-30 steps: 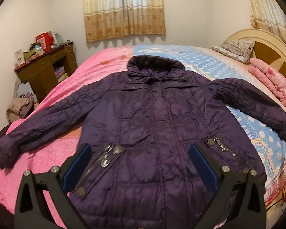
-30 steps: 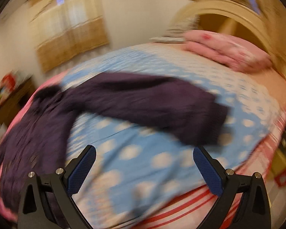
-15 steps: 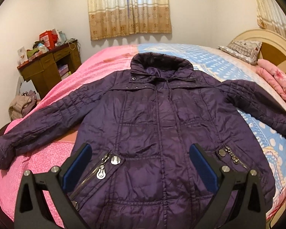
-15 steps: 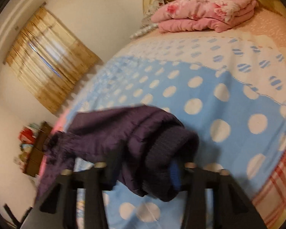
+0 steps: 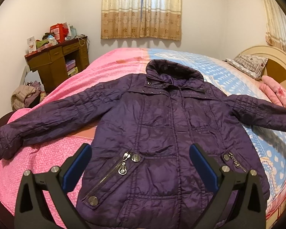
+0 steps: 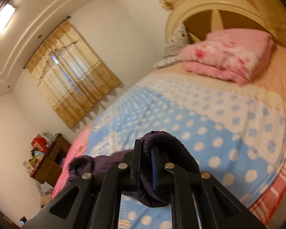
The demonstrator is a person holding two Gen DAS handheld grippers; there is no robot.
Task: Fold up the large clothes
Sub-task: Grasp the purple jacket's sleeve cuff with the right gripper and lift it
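A dark purple quilted jacket (image 5: 162, 129) lies front up on the bed (image 5: 57, 152), collar toward the far wall, both sleeves spread out. My left gripper (image 5: 139, 164) hovers open over its lower front, blue pads wide apart, nothing between them. In the right wrist view my right gripper (image 6: 145, 158) is shut on the knit cuff (image 6: 173, 148) of the jacket's right sleeve and holds it lifted above the blue dotted blanket (image 6: 209, 133). The rest of that sleeve (image 6: 104, 162) trails down to the left behind the fingers.
A folded pink blanket (image 6: 228, 57) and a pillow (image 5: 247, 64) lie by the cream headboard (image 6: 209, 9). A cluttered brown desk (image 5: 55, 61) stands left of the bed, with a heap of clothes (image 5: 26, 97) beside it. Curtains (image 5: 141, 9) hang on the far wall.
My right gripper went from open above the sleeve to shut on its cuff, then rose and tilted with it. The left gripper's view has shifted a little over the jacket; its jaws stay open.
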